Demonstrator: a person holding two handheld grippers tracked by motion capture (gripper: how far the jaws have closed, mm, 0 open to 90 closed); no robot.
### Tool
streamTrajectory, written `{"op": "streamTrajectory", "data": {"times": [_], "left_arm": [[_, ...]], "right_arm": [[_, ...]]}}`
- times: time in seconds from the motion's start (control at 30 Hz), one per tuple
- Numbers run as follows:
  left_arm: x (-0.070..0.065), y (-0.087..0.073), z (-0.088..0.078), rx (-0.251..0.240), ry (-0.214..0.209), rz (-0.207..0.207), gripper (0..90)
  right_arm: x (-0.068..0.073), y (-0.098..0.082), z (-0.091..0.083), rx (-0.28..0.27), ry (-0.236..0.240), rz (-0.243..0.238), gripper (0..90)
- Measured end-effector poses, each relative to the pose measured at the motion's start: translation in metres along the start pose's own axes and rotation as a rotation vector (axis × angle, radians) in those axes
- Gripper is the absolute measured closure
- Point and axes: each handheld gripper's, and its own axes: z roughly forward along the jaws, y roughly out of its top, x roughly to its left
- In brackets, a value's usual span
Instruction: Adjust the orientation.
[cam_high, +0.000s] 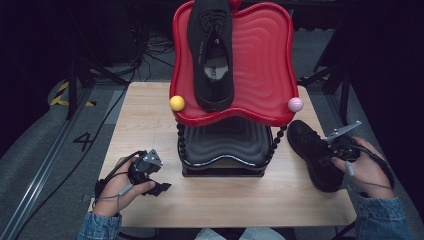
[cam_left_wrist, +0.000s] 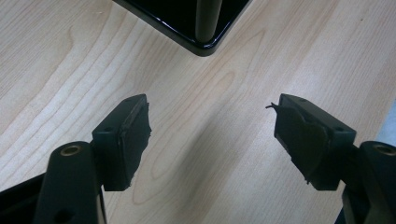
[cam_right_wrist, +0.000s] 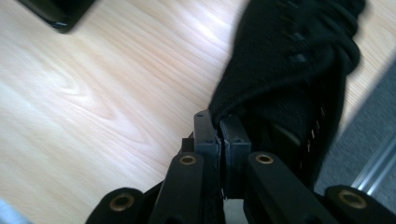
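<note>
1. Right of the two-tier rack (cam_high: 227, 150), on the wooden table (cam_high: 150, 115): the right gripper (cam_high: 336, 150) has its jaws clamped on the collar edge of a black shoe (cam_high: 312, 150). In the right gripper view the two jaws stand almost together with a thin fold of the shoe's (cam_right_wrist: 289, 60) fabric pinched between them at the gripper's (cam_right_wrist: 219, 128) tips.
2. That shoe lies on the table just right of the rack's black lower tray (cam_high: 225, 137), toe toward the rack, heel toward the person's right hand (cam_high: 367, 167).
3. Left of the rack, near the table's front edge: the left gripper (cam_high: 159, 181) sits low over bare wood, jaws wide apart, nothing between them. In the left gripper view the gripper (cam_left_wrist: 212, 135) shows only table (cam_left_wrist: 210, 177) grain between the pads, and the rack's black base corner (cam_left_wrist: 203, 42) lies ahead of it, well apart.
4. Left hand (cam_high: 120, 187) wraps the gripper body; cable loops back over the wrist.
5. Count, shoes: two, both black. One is in the right gripper's grip on the table; the second shoe (cam_high: 212, 55) lies on the rack's red top tray (cam_high: 260, 65), left half, heel toward the person.
6. Count, trays: two, red over black.
7. Count, knobs on the red tray's front corners: one yellow ball (cam_high: 177, 103) at the left, one pink ball (cam_high: 295, 104) at the right.
8. Count, grippers: two, one per hand.
</note>
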Motion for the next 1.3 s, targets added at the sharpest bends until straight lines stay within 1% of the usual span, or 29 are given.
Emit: {"op": "streamTrajectory", "data": {"times": [0.07, 0.1, 0.17, 0.2, 0.23, 0.3, 0.33, 0.4, 0.47, 0.5, 0.53, 0.57, 0.6, 0.67, 0.73, 0.77, 0.83, 0.9, 0.93, 1.0, 1.07, 1.13, 1.2, 1.3], "left_arm": [[0.000, 0.000, 0.000, -0.004, 0.002, 0.003, 27.4], [0.000, 0.000, 0.000, -0.004, 0.001, 0.003, 27.4], [0.001, 0.000, 0.000, -0.007, -0.002, 0.001, 27.4], [0.001, 0.000, 0.000, -0.007, -0.005, 0.000, 27.4], [0.001, 0.000, 0.000, -0.005, 0.000, 0.003, 27.4], [0.001, 0.000, 0.001, -0.005, 0.000, 0.004, 27.4], [0.001, 0.000, 0.001, -0.005, -0.001, 0.004, 27.4], [0.001, 0.000, 0.002, -0.008, -0.009, -0.003, 27.4], [0.002, 0.001, 0.002, -0.001, -0.005, 0.003, 27.4], [0.002, 0.002, 0.003, -0.007, -0.007, 0.007, 27.4], [0.001, 0.002, 0.003, -0.001, -0.010, 0.001, 27.4], [0.002, 0.003, 0.003, -0.004, -0.008, 0.006, 27.4], [0.002, 0.003, 0.003, 0.001, -0.012, 0.004, 27.4], [0.001, 0.004, 0.005, -0.005, -0.014, 0.006, 27.4], [0.001, 0.004, 0.004, -0.004, -0.017, 0.006, 27.4], [0.001, 0.005, 0.004, -0.005, -0.017, 0.007, 27.4], [0.001, 0.004, 0.004, -0.008, -0.019, 0.003, 27.4], [0.002, 0.004, 0.003, -0.010, -0.017, 0.000, 27.0], [0.002, 0.004, 0.002, -0.005, -0.013, 0.002, 26.9], [0.003, 0.003, 0.002, -0.013, -0.009, -0.002, 26.9], [0.003, 0.003, 0.001, -0.019, -0.011, -0.007, 26.8], [0.003, 0.003, 0.000, -0.019, -0.015, -0.007, 26.6], [0.004, 0.003, -0.001, -0.017, -0.008, -0.007, 26.6], [0.004, 0.002, -0.001, -0.023, -0.009, -0.008, 26.6]], "right_arm": [[0.012, 0.007, 0.004, 0.001, 0.019, -0.017, 87.3], [0.016, 0.009, 0.005, -0.001, 0.032, -0.016, 87.0], [0.027, 0.014, 0.007, 0.009, 0.056, -0.040, 86.1], [0.031, 0.016, 0.008, 0.013, 0.061, -0.048, 85.9], [0.034, 0.017, 0.008, 0.014, 0.069, -0.052, 85.5], [0.038, 0.018, 0.008, 0.019, 0.075, -0.058, 82.7], [0.039, 0.017, 0.008, 0.034, 0.086, -0.057, 79.5], [0.040, 0.015, 0.006, 0.028, 0.075, -0.061, 74.7], [0.040, 0.011, 0.000, 0.007, 0.080, -0.065, 67.2], [0.040, 0.009, -0.002, 0.003, 0.079, -0.072, 65.1], [0.041, 0.007, -0.004, 0.005, 0.081, -0.081, 63.6], [0.041, 0.006, -0.006, 0.007, 0.079, -0.090, 62.4], [0.042, 0.004, -0.007, 0.024, 0.084, -0.098, 61.3], [0.042, 0.002, -0.005, 0.050, 0.083, -0.114, 61.0], [0.042, 0.001, 0.000, 0.082, 0.098, -0.131, 61.4], [0.043, 0.001, 0.005, 0.111, 0.104, -0.142, 61.6], [0.045, 0.000, 0.012, 0.144, 0.127, -0.158, 62.2], [0.046, 0.001, 0.018, 0.171, 0.135, -0.172, 62.7], [0.046, 0.002, 0.021, 0.177, 0.140, -0.176, 62.9], [0.048, 0.003, 0.027, 0.204, 0.148, -0.184, 62.8], [0.048, 0.003, 0.030, 0.216, 0.146, -0.181, 63.1], [0.049, 0.004, 0.032, 0.219, 0.151, -0.183, 64.8], [0.050, 0.005, 0.034, 0.228, 0.156, -0.189, 67.6], [0.054, 0.007, 0.037, 0.258, 0.171, -0.209, 70.9]]}}
